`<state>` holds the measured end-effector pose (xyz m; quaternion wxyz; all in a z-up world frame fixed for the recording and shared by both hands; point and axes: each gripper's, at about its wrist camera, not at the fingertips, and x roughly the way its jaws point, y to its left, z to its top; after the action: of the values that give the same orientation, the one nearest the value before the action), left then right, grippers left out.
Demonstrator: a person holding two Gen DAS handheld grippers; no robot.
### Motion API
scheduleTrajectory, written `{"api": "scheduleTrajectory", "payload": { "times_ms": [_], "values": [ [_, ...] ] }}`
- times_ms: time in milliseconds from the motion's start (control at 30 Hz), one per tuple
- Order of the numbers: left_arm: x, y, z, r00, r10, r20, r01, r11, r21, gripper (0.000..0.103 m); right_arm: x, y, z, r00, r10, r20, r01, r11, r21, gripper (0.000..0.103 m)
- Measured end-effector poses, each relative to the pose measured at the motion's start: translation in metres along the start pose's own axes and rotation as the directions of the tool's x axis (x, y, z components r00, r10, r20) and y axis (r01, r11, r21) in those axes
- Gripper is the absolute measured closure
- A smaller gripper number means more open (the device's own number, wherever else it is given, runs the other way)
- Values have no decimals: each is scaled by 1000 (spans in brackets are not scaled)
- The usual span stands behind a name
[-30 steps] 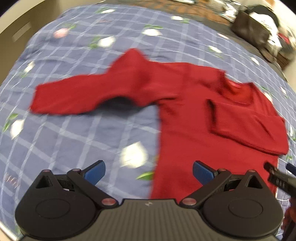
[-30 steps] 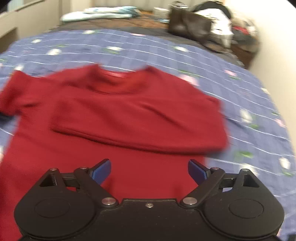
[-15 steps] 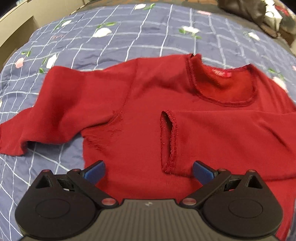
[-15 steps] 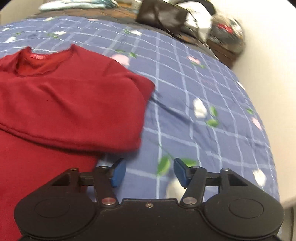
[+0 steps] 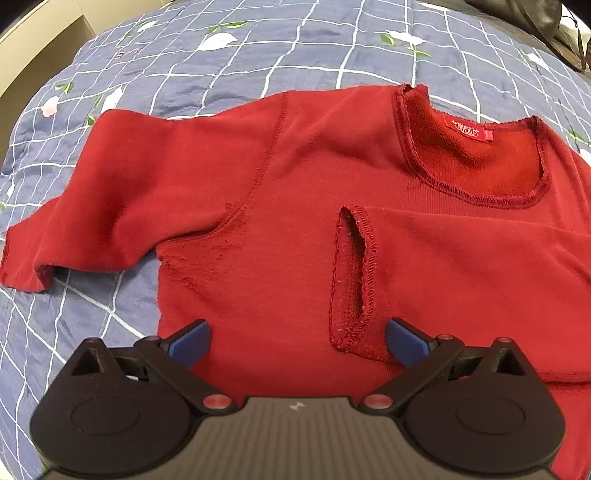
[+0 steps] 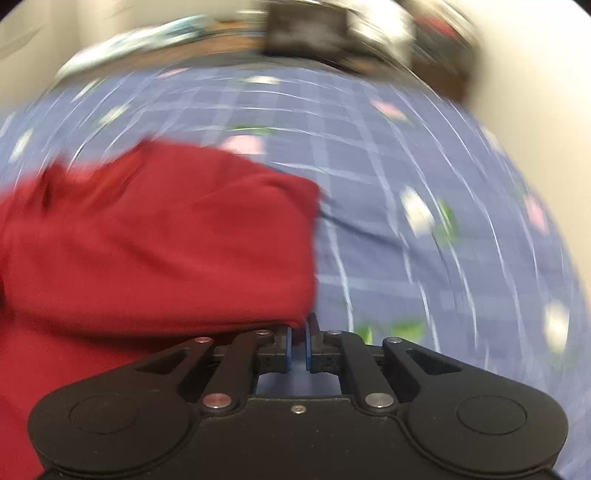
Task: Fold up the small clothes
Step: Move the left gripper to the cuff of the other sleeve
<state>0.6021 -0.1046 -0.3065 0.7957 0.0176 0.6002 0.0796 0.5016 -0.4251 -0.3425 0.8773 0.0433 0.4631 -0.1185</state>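
- Left gripper [image 5: 297, 338]: jaws are standing spread wide, holding nothing. The blue fingertips [image 5: 190, 338] are hovering over the lower body of the red sweater [image 5: 288, 206], one to either side of the folded sleeve's cuff [image 5: 352, 280].
- Right gripper [image 6: 298, 345]: jaws are pressing nearly together, with only a thin slit showing between the blue pads [image 6: 288, 347]. They are sitting at the lower right corner of the red sweater [image 6: 159, 236], and the cloth edge is reaching the pad tips. Motion blur is preventing a clear finding on whether cloth is pinched between them.
- Red sweater, left wrist view: it is lying flat, front up, on the bed. One sleeve is lying folded across the chest, its open cuff pointing toward the camera and sitting just ahead of the gripper.
- Other sleeve [image 5: 92, 206]: it is lying stretched out to the left, off the body, with its end resting on the bedspread [image 5: 229, 62].
- Neckline [image 5: 476, 158]: it is lying open beyond the folded sleeve, with a small red label [image 5: 467, 129] showing inside the back collar.
- Bedspread: blue with a white grid and flower print, it is lying under the garment and is extending past it on all visible sides.
- Far end, right wrist view: dark bags and piled items [image 6: 332, 29] are sitting beyond the bed, too blurred to identify further.
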Motion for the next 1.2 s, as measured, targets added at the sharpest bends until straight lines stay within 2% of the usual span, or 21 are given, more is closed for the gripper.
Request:
{"api": "scheduleTrajectory", "payload": {
  "times_ms": [67,167,267,333,467,533,633,700,800,933,1000,1133,1200],
  "values": [
    [2,-1,0,1000,2,0,-2,1000,5,0,7,-6,-5,999,12,-50,-7,994,105,98],
    [3,1,0,1000,-4,-3,4,1000,10,0,16,-4,-8,998,4,-65,3,995,101,98],
    [0,7,-2,1000,-24,2,24,1000,10,1,16,-8,-2,997,24,-78,-13,990,144,97],
    [-6,11,-6,999,-32,3,32,999,3,1,11,-10,-1,996,43,-75,-30,986,164,88],
    [-19,32,-19,998,-60,5,60,997,-40,1,-4,-9,-8,996,24,-88,-11,989,146,73],
    [-25,49,-26,998,-60,6,60,996,-73,1,-16,-7,-16,996,11,-88,2,989,148,56],
    [-30,88,-37,998,-56,9,56,985,-164,0,-33,5,-29,995,20,-96,-6,990,144,38],
    [-29,121,-45,999,-38,-2,36,968,-248,0,-46,20,-40,994,37,-105,-24,992,123,28],
    [-23,175,-57,1000,-9,-26,-2,923,-385,0,-66,47,-56,990,67,-120,-55,994,96,18],
    [-15,250,-73,999,3,-44,-27,830,-558,0,-86,83,-74,983,99,-154,-88,993,75,9],
    [-11,285,-78,999,-2,-34,-21,766,-642,0,-91,103,-82,978,106,-179,-96,993,64,9],
    [-4,347,-82,999,6,43,30,618,-786,1,-99,135,-94,974,108,-198,-98,993,62,8],
    [0,369,-79,997,23,73,47,567,-823,1,-101,151,-98,973,107,-205,-98,994,57,8]
  ]
}}
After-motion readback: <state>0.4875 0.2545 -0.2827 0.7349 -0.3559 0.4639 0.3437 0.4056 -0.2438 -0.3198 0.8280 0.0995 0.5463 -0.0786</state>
